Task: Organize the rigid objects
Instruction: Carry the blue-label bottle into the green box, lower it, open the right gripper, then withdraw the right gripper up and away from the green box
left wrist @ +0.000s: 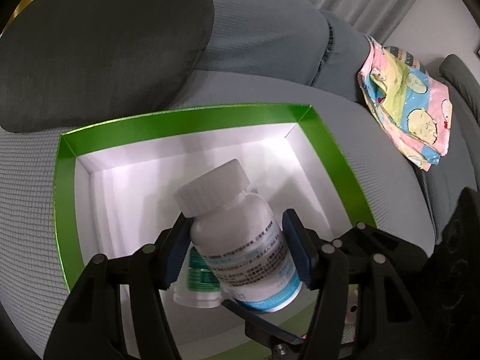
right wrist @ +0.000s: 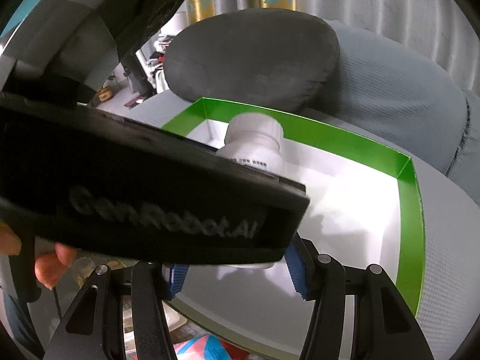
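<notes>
My left gripper (left wrist: 237, 220) is shut on a white pill bottle (left wrist: 240, 240) with a white cap and a blue label, held tilted over a green-rimmed box (left wrist: 180, 120) with a white inside. Under it in the box lies a smaller white bottle (left wrist: 201, 276) with a green label. In the right wrist view the left gripper's black body (right wrist: 150, 204) crosses the frame, with the held bottle (right wrist: 255, 144) above the box (right wrist: 411, 240). My right gripper (right wrist: 237, 273) stands open over the box's near part. Only box floor shows between its blue pads (right wrist: 297, 273), and its tips are hidden.
The box rests on a grey sofa seat (left wrist: 27, 195). A dark grey cushion (left wrist: 105, 45) leans behind it, and a colourful patterned cloth (left wrist: 411, 105) lies at the right. A person's fingers (right wrist: 51, 267) hold the left gripper. Colourful items (right wrist: 204, 348) show at the bottom.
</notes>
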### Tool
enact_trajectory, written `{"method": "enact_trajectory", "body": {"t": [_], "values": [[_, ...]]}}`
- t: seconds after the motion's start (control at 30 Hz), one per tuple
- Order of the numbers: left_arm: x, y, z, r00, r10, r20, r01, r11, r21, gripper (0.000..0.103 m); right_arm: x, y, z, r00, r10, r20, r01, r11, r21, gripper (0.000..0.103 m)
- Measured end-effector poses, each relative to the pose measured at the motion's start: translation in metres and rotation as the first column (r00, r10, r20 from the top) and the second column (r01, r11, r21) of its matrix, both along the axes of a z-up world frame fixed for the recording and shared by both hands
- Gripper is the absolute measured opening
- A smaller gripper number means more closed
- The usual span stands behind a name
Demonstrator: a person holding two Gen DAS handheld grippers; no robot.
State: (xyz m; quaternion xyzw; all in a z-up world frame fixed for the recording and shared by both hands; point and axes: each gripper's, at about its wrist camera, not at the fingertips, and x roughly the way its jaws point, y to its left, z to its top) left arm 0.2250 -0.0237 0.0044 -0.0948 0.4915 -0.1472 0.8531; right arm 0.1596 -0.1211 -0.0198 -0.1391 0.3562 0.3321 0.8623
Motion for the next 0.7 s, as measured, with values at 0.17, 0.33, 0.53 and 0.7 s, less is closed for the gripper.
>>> {"method": "enact_trajectory", "body": {"t": [0.17,0.33,0.53,0.7], "values": [[-0.001,0.001,0.002,1.000,0.014,0.003,-0.014,1.000,0.008,0.070,0.006,-0.002,0.002,0.999,-0.037,0.002,0.037,0.999,-0.010,0.058],[-0.008,0.004,0.011,0.999,0.034,0.031,-0.035,0.999,0.030,0.081,0.002,-0.013,0.005,0.997,-0.073,0.004,0.073,0.997,-0.002,0.059],[-0.023,0.006,0.022,0.995,0.055,0.082,-0.062,0.994,0.090,0.083,-0.015,-0.032,0.018,0.992,-0.120,0.042,0.119,0.992,0.030,0.064],[-0.040,0.005,0.034,0.989,0.057,0.134,-0.072,0.991,0.112,0.097,-0.033,-0.048,0.024,0.981,-0.190,0.043,0.188,0.981,0.044,0.072]]}}
